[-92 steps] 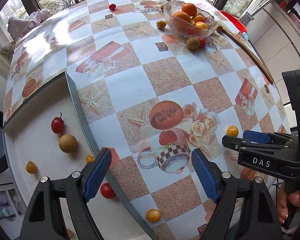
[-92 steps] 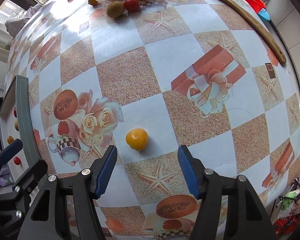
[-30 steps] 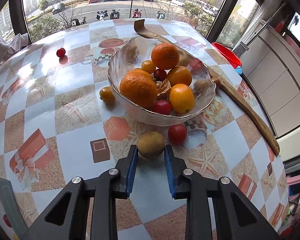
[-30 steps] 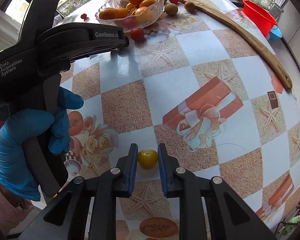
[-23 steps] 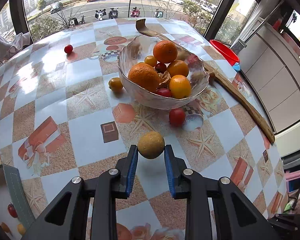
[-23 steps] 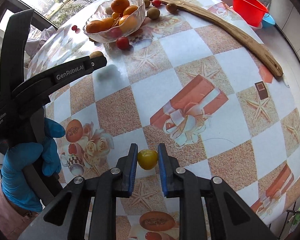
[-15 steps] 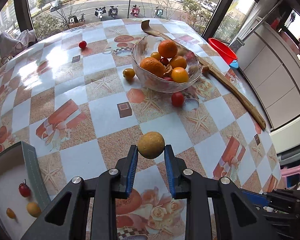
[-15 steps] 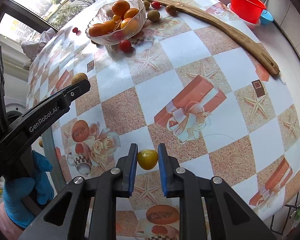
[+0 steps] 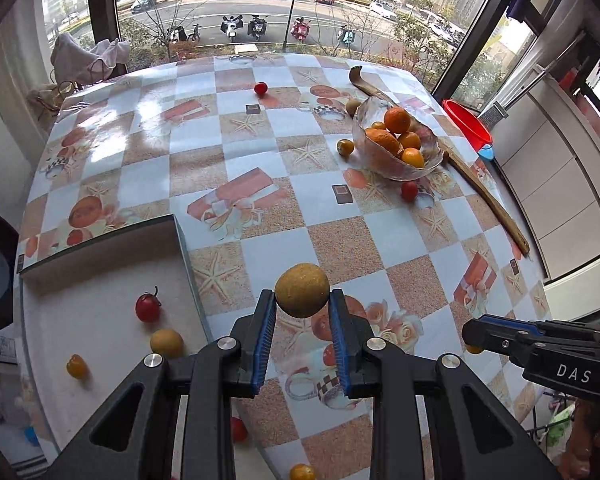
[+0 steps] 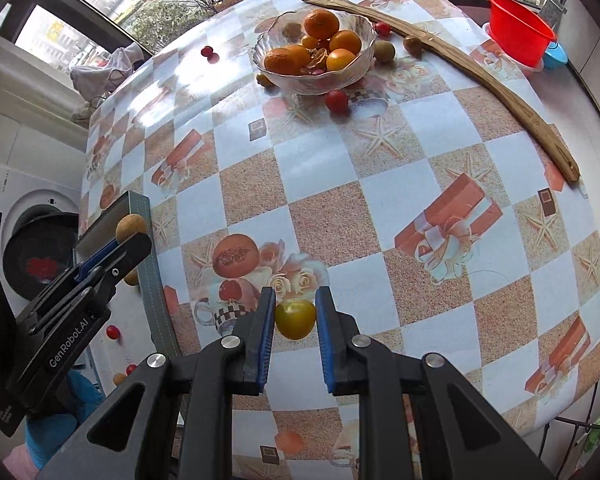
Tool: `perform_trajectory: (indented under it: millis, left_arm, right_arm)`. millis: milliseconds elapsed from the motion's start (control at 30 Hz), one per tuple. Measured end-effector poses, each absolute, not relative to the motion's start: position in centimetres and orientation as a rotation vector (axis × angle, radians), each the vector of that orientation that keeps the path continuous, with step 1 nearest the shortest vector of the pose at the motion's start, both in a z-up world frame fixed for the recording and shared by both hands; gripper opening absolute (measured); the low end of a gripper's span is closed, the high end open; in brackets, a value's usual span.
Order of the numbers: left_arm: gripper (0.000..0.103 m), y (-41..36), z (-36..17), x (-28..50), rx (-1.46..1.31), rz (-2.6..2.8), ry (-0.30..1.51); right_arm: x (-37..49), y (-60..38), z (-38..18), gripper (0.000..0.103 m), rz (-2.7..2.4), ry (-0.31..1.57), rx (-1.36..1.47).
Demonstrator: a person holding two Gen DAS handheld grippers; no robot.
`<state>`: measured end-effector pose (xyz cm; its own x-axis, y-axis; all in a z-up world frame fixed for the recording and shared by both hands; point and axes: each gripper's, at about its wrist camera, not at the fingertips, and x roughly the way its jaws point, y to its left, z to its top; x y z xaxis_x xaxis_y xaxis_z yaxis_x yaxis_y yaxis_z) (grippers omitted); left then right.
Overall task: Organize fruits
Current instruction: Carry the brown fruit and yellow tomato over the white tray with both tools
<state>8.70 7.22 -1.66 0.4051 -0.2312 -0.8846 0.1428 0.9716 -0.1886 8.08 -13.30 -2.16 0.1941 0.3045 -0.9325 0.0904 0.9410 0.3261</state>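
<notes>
My left gripper (image 9: 302,304) is shut on a round brownish-yellow fruit (image 9: 302,290) and holds it in the air near the edge of a white tray (image 9: 100,300). The tray holds a red cherry tomato (image 9: 148,307), a tan round fruit (image 9: 166,343) and a small yellow tomato (image 9: 76,366). My right gripper (image 10: 295,320) is shut on a yellow tomato (image 10: 295,319), lifted above the checked tablecloth (image 10: 324,160). A glass bowl (image 10: 314,46) of oranges stands far across the table. In the right wrist view the left gripper (image 10: 130,236) appears at the left with its fruit (image 10: 130,227).
Loose fruits lie around the bowl: a red tomato (image 10: 337,101), a brown fruit (image 10: 384,50) and another (image 10: 413,45). A long curved wooden piece (image 10: 480,76) runs along the far right edge. A red basin (image 10: 518,34) sits beyond it. A washing machine (image 10: 32,232) stands at left.
The left gripper has carried the brownish fruit back from beside the bowl to near the tray, rising. The right gripper has lifted the yellow tomato off the cloth.
</notes>
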Motion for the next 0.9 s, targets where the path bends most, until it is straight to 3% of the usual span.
perform_trajectory:
  millis: [533,900]
  left_arm:
    - [0.028,20.3,-1.4,4.7,-0.168,-0.032,1.122]
    - [0.028,24.7,-4.5,7.0,-0.142,0.015,1.169]
  right_arm:
    - [9.6,-0.3,-1.0,0.022,0.347,1.397,0.207]
    - [10.4,7.7,-3.0,0.022,0.458,1.447,0.116]
